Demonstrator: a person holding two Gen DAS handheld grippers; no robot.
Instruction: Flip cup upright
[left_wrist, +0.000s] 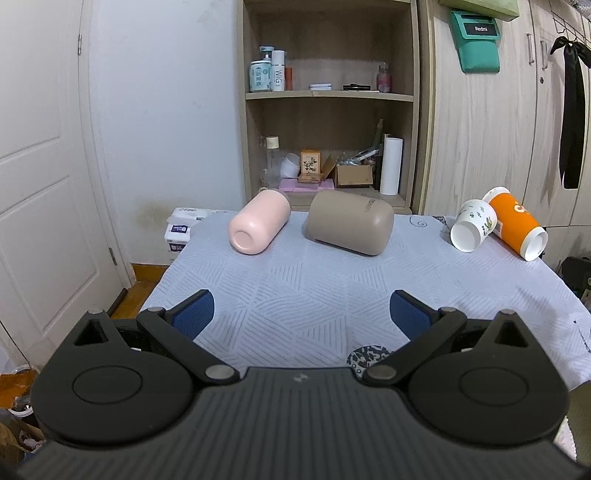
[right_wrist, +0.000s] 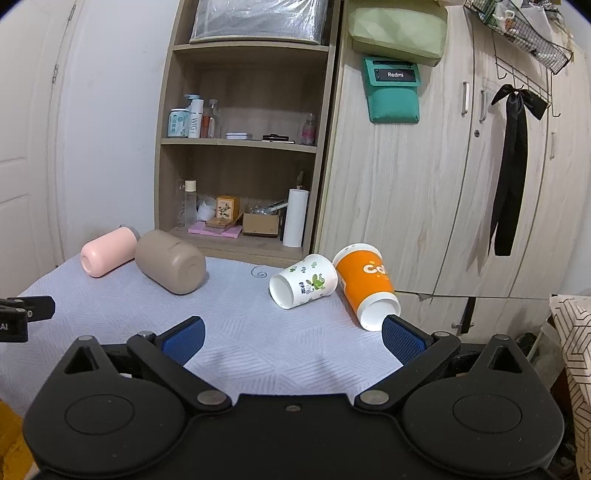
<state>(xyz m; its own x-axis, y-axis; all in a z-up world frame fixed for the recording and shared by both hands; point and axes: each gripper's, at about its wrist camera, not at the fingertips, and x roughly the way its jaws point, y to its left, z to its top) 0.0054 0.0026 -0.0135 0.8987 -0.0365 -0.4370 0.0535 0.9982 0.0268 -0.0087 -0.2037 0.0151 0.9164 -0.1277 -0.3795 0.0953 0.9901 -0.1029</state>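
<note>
Several cups lie on their sides on the pale blue cloth-covered table (left_wrist: 295, 295). A pink cup (left_wrist: 258, 223) and a taupe cup (left_wrist: 351, 221) lie at the far left. A white paper cup with green print (left_wrist: 472, 225) and an orange paper cup (left_wrist: 515, 227) lie at the far right, touching. In the right wrist view they show as pink cup (right_wrist: 107, 256), taupe cup (right_wrist: 170, 262), white cup (right_wrist: 303, 280) and orange cup (right_wrist: 367, 284). My left gripper (left_wrist: 301, 314) is open and empty over the near table. My right gripper (right_wrist: 293, 341) is open and empty, its right finger just below the orange cup's mouth.
A wooden shelf unit (left_wrist: 328, 96) with bottles and boxes stands behind the table. Wooden wardrobe doors (right_wrist: 443, 184) are at the right, a white door (left_wrist: 44, 184) at the left. The left gripper's tip (right_wrist: 26, 314) shows at the left edge of the right wrist view.
</note>
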